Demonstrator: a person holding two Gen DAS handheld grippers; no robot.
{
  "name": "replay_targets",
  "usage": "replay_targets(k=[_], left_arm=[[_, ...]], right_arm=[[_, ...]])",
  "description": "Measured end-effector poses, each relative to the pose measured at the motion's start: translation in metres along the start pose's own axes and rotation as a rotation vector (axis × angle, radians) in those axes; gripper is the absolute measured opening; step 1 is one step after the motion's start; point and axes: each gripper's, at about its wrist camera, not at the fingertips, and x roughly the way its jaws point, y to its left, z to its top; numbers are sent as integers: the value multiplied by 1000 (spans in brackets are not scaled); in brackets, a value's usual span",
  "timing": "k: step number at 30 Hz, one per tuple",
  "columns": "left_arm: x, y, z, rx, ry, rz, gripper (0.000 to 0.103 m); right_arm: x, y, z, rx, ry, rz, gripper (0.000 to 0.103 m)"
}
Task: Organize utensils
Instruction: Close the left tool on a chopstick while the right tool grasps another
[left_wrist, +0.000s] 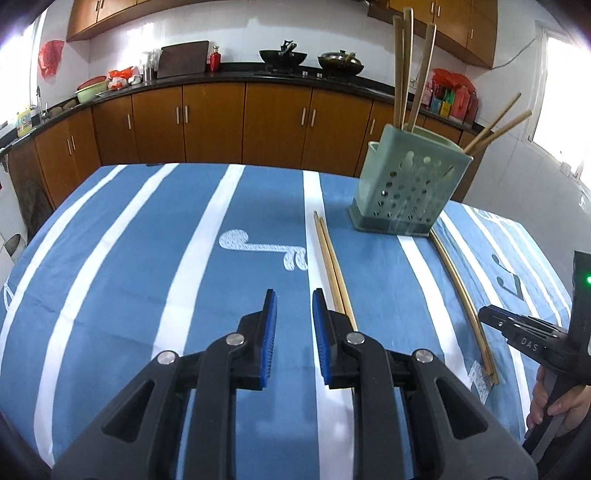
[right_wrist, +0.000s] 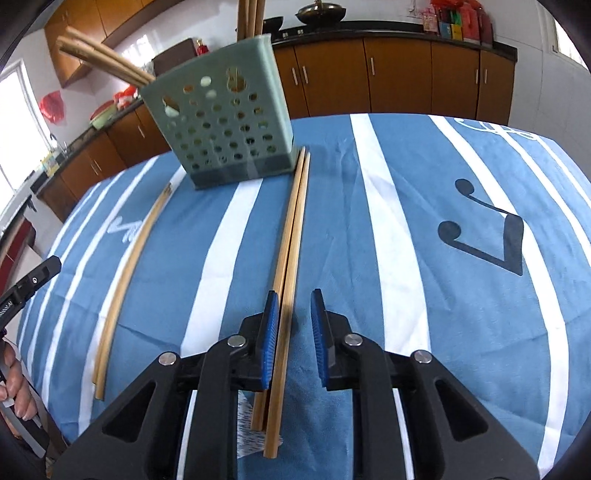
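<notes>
A pale green perforated utensil holder (left_wrist: 404, 188) (right_wrist: 225, 122) stands on the blue striped tablecloth with several wooden chopsticks in it. One pair of chopsticks (left_wrist: 334, 267) lies just right of my left gripper (left_wrist: 293, 304), which is open and empty. A second pair (left_wrist: 463, 302) (right_wrist: 291, 254) lies by the holder's base. My right gripper (right_wrist: 293, 304) is open, low over this pair, with the sticks between its pads near the left one. The first pair also shows in the right wrist view (right_wrist: 127, 266).
The table (left_wrist: 147, 258) is covered by a blue cloth with white stripes and music notes. Kitchen cabinets and a counter with woks stand behind it. The right gripper's body (left_wrist: 535, 343) shows at the left wrist view's right edge.
</notes>
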Motion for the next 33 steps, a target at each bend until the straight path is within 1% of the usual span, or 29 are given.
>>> replay_targets(k=[5, 7, 8, 9, 11, 13, 17, 19, 25, 28, 33], left_arm=[[5, -4, -3, 8, 22, -14, 21], [8, -5, -4, 8, 32, -23, 21], [9, -6, -5, 7, 38, -28, 21], [11, -6, -6, 6, 44, -36, 21], [14, -8, -8, 8, 58, -52, 21], [18, -12, -10, 12, 76, -79, 20], [27, -22, -18, 43, 117, -114, 20], [32, -26, -20, 57, 135, -116, 17], [43, -33, -28, 88, 182, -100, 15], [47, -35, -28, 98, 192, -83, 15], [52, -39, -24, 112, 179, -40, 15]], right_arm=[[4, -1, -1, -6, 3, -15, 18], [6, -1, -1, -18, 5, -45, 12], [8, -2, -1, -23, 1, -60, 11], [8, -2, 0, -20, -2, -71, 8], [8, -6, 1, 0, -9, -96, 8], [8, -11, 1, 30, -14, -94, 8], [7, -10, 0, 12, -19, -103, 8], [7, -10, 0, 9, -18, -102, 8], [7, -10, 0, 2, -18, -101, 8], [7, -9, 1, -3, -19, -105, 8], [6, -8, 1, 4, -11, -94, 8]])
